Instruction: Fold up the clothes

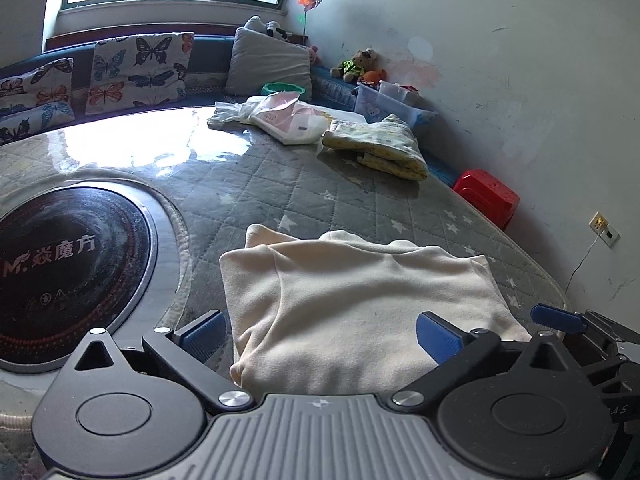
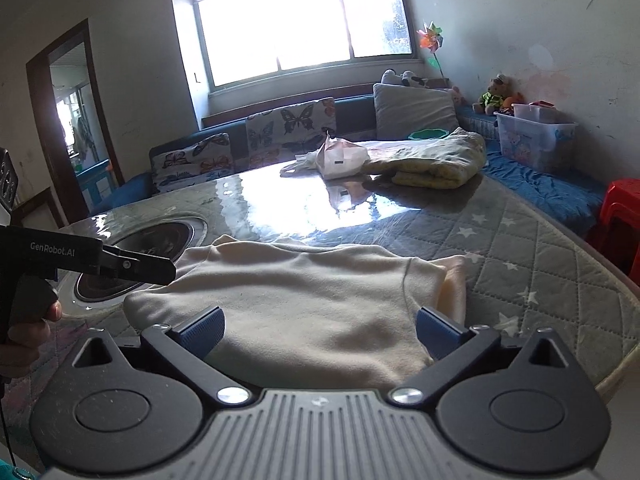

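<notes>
Cream shirt, folded into a rough rectangle, lies on the grey quilted star-print cover of the table, near its front edge. Left tool hangs just over the near edge of the shirt with its blue fingers spread wide, released, gripping nothing; the cloth shows between them but they do not press on it. Right tool is likewise spread wide and released over the near part of the shirt, holding nothing.

In the right wrist view the left tool's black body juts in from the left, with a person's hand on its handle.

To the left of the shirt, set into the table, is a round black cooktop with a metal rim, just beside the shirt's left edge. Farther back on the table lie a folded yellow patterned blanket and a white plastic bag, both well apart from the shirt. Behind the table runs a blue sofa with butterfly cushions and a grey pillow. A clear storage box, a teddy bear and a red stool stand along the right wall.
</notes>
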`<action>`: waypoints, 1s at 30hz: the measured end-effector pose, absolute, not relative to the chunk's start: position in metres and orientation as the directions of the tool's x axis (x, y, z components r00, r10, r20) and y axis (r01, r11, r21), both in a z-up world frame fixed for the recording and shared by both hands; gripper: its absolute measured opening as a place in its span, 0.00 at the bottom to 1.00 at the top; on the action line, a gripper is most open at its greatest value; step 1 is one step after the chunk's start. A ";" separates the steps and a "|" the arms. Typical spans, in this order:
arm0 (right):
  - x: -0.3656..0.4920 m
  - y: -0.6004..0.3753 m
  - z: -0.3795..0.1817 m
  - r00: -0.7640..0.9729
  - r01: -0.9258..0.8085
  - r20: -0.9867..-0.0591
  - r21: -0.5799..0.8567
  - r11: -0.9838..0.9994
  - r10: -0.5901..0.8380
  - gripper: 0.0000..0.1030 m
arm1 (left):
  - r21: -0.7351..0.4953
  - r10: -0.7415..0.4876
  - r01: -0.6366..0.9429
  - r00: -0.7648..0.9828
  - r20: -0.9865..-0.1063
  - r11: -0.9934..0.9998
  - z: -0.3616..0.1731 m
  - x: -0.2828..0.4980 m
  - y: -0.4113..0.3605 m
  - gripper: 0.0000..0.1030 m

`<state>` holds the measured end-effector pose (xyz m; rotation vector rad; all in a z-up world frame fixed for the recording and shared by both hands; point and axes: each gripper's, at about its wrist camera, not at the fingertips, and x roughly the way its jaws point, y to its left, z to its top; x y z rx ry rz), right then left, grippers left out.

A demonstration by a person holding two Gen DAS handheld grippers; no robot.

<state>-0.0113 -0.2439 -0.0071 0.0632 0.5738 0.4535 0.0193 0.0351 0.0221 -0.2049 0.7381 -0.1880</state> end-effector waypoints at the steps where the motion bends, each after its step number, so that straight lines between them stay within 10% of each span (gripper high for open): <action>1: -0.012 -0.244 -0.006 0.747 -0.392 -0.509 0.181 0.902 0.427 1.00 | -0.251 -0.238 0.093 0.723 -0.648 0.964 0.022 0.019 0.035 1.00; 30: -0.046 -0.233 0.009 0.798 -0.372 -0.482 0.080 0.925 0.363 1.00 | -0.125 -0.132 0.061 0.700 -0.702 0.990 0.032 -0.009 0.016 1.00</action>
